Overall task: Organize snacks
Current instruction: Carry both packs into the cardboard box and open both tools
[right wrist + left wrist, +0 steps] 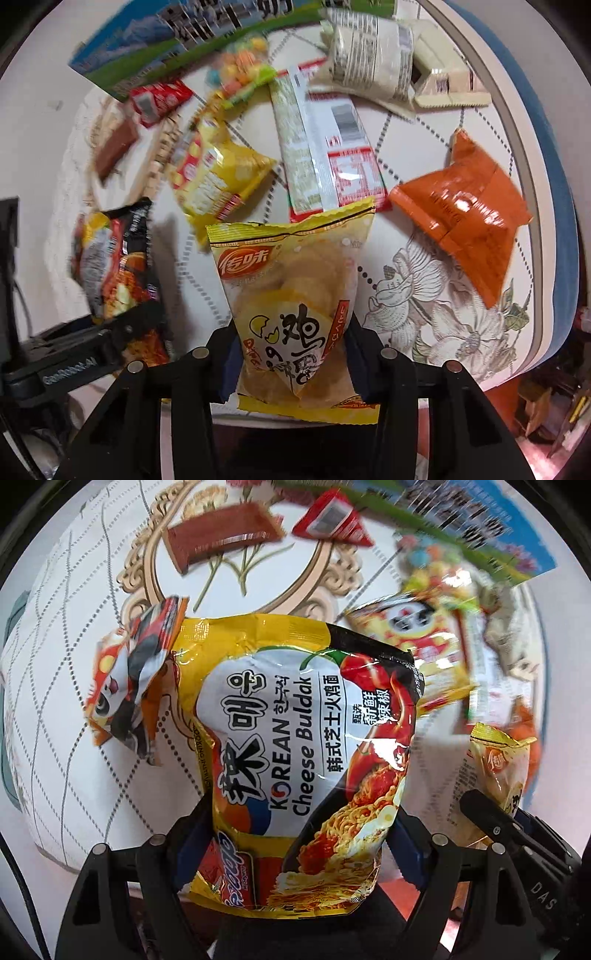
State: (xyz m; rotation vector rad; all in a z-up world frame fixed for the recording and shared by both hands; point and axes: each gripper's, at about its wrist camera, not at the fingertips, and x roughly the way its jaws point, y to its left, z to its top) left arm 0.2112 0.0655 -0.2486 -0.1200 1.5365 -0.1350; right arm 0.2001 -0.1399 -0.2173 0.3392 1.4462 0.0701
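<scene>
The left gripper (295, 834) pinches a noodle packet (306, 746); the right gripper (291, 354) pinches a cracker bag (291, 295), above the tablecloth (424, 295).

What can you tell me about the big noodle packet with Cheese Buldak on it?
The noodle packet is a shiny, crinkly plastic bag, yellow and black, with a white label, red chillies and a noodle picture. The left tongs pinch its lower end on both sides, holding it above the patterned tablecloth. A panda-print wrapper sits beside its upper left edge.
</scene>
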